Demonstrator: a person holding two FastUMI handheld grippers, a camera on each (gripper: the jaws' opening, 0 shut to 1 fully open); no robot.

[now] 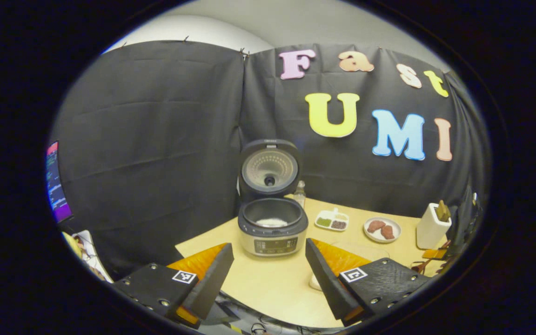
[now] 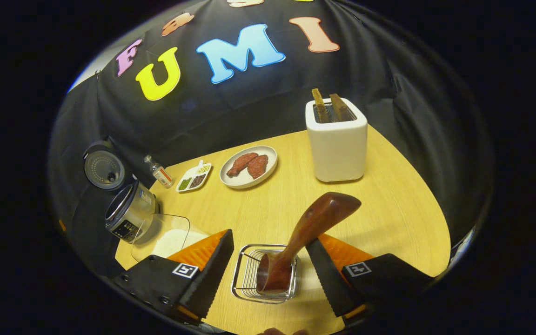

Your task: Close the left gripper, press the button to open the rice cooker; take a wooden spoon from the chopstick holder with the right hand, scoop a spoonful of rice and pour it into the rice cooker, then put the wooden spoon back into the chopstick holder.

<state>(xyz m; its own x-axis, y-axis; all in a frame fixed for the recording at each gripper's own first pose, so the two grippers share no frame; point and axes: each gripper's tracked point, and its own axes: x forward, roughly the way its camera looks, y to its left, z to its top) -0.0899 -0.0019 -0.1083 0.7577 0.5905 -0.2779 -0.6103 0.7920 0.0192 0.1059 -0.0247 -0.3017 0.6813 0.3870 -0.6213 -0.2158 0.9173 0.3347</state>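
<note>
- My right tongs (image 2: pixel 268 274) stand wide apart and grip nothing; between their fingers a wire chopstick holder (image 2: pixel 264 273) sits on the worktop (image 2: pixel 403 218).
- The wooden spoon (image 2: pixel 303 237) stands bowl-down in that holder, its handle leaning toward 1 o'clock, touching neither finger.
- At 10 o'clock I see a clear rice container (image 2: pixel 168 237) just beside the rice cooker (image 2: pixel 128 211).
- My left tongs (image 1: pixel 268 274) also stand wide and empty, above the worktop's near edge.
- At 12 o'clock beyond them the rice cooker (image 1: pixel 272 225) stands with its lid (image 1: pixel 269 170) upright, white rice in the pot.
- Farther off, a meat plate (image 2: pixel 248 166), a seasoning dish (image 2: pixel 193 177) and a white toaster (image 2: pixel 338 142).
</note>
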